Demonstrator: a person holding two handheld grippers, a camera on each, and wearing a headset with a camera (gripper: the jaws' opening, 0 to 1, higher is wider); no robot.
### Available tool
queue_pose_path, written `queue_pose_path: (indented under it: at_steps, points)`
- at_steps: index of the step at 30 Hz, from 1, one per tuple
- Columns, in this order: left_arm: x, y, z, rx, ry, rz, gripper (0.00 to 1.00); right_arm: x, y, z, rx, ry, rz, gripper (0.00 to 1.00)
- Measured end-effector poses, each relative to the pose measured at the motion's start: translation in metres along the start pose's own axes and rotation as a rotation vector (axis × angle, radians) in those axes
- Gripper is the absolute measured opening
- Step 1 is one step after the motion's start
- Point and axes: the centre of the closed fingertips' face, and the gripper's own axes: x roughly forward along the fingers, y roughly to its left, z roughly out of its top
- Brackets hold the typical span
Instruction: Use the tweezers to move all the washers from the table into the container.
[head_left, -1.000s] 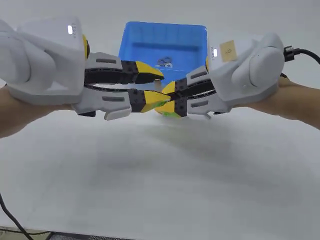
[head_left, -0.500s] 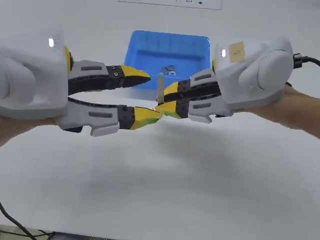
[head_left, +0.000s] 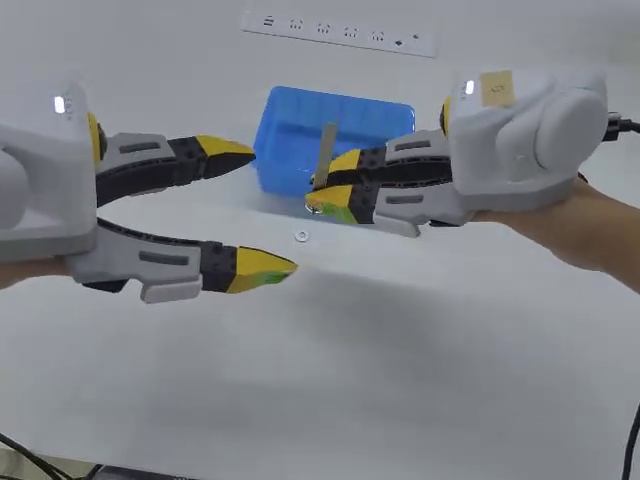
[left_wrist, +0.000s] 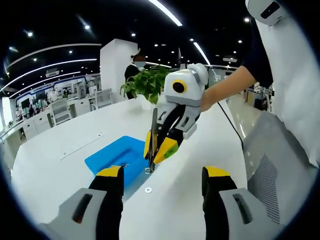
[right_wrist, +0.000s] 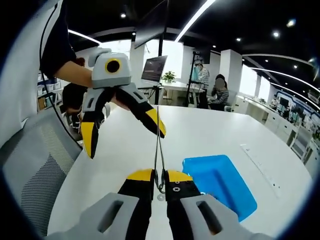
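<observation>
White table (head_left: 420, 370) spreads under both grippers, and we see a power strip (head_left: 340, 33) along its far edge, behind the blue container (head_left: 290, 130). From the left gripper view we also make out a plant (left_wrist: 147, 82) and a bright, open hall beyond. Our right gripper (head_left: 322, 195) has its jaws closed on the tweezers (head_left: 326, 150). These stand nearly upright, with their tips down at the container's near edge, close over the table. We cannot tell whether the tips hold anything. One washer (head_left: 302, 236) lies flat on the table just in front of the container, near the tweezer tips and apart from them. Our left gripper (head_left: 270, 210) hangs to the left of the washer with its jaws spread wide and nothing between them, well clear of the table.
</observation>
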Motion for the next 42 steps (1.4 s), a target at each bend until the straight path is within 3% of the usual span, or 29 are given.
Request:
queue_pose_path:
  at_steps: [6,10,15,21,24,28,31,34,42]
  points:
    - [-0.008,0.001,-0.001,-0.022,-0.014,0.042,0.82,-0.011,-0.011,0.016,-0.011,-0.008,-0.031,0.09]
    - [-0.013,-0.001,0.003,-0.017,-0.026,0.053,0.84,-0.016,-0.021,0.026,-0.016,-0.018,-0.054,0.09]
    - [-0.015,-0.004,0.002,-0.028,-0.031,0.056,0.87,-0.016,-0.039,0.036,-0.032,-0.021,-0.080,0.09]
    - [-0.022,0.001,-0.005,-0.061,-0.044,0.094,0.95,-0.010,-0.055,0.048,-0.027,-0.044,-0.093,0.09]
    - [-0.025,0.000,-0.006,-0.093,-0.074,0.097,0.98,-0.004,-0.071,0.043,-0.009,-0.045,-0.099,0.09]
    - [-0.025,0.001,-0.012,-0.075,-0.073,0.123,0.99,0.003,-0.082,0.032,0.035,-0.041,-0.106,0.09]
    - [-0.028,0.012,-0.015,-0.094,-0.088,0.193,0.99,0.011,-0.098,0.016,0.063,-0.020,-0.120,0.09]
    - [-0.031,0.016,-0.016,-0.123,-0.111,0.219,0.99,0.015,-0.106,0.004,0.095,-0.007,-0.131,0.09]
    - [-0.027,0.016,-0.015,-0.141,-0.111,0.226,0.99,0.024,-0.107,-0.021,0.113,0.050,-0.123,0.09]
